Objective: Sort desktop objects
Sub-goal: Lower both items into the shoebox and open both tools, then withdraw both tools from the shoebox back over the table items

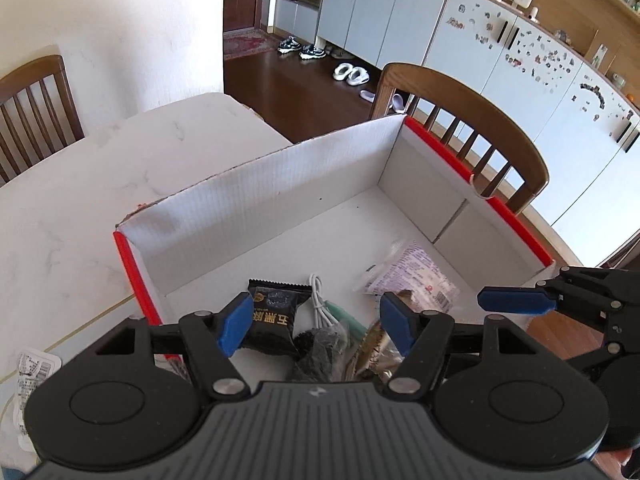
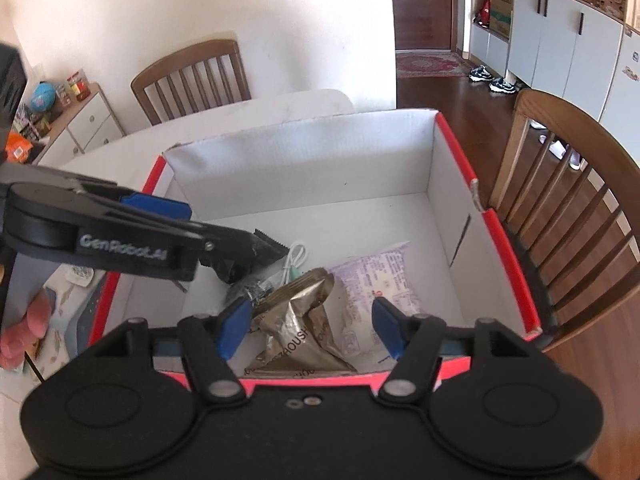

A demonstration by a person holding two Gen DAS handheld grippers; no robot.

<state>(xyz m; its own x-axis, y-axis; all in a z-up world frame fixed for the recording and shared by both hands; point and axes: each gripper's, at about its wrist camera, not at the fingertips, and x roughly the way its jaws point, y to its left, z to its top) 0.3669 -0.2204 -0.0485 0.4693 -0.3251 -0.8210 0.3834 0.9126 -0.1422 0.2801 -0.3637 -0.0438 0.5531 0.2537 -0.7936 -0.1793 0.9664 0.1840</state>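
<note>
A white cardboard box [image 1: 280, 184] with red edges stands on the table. On its floor lie a black snack packet [image 1: 272, 316], a white cable [image 1: 318, 296], a pale purple packet [image 1: 416, 276], a gold packet [image 1: 372, 344] and a crumpled black item [image 1: 320, 348]. My left gripper [image 1: 316, 322] hovers open above the black packet and the cable, its pads pressing on nothing. My right gripper [image 2: 311, 325] is open over the gold packet [image 2: 300, 320] and the purple packet [image 2: 372, 280], holding nothing. In the right wrist view, the left gripper [image 2: 188, 220] partly hides the black packet.
The box [image 2: 504, 240] sits on a pale marble table [image 1: 80, 200]. Wooden chairs [image 1: 460, 120] [image 1: 36, 108] stand at the right and far left. A white printed packet [image 1: 32, 368] lies on the table left of the box. A person's hand [image 2: 28, 328] shows at the left edge.
</note>
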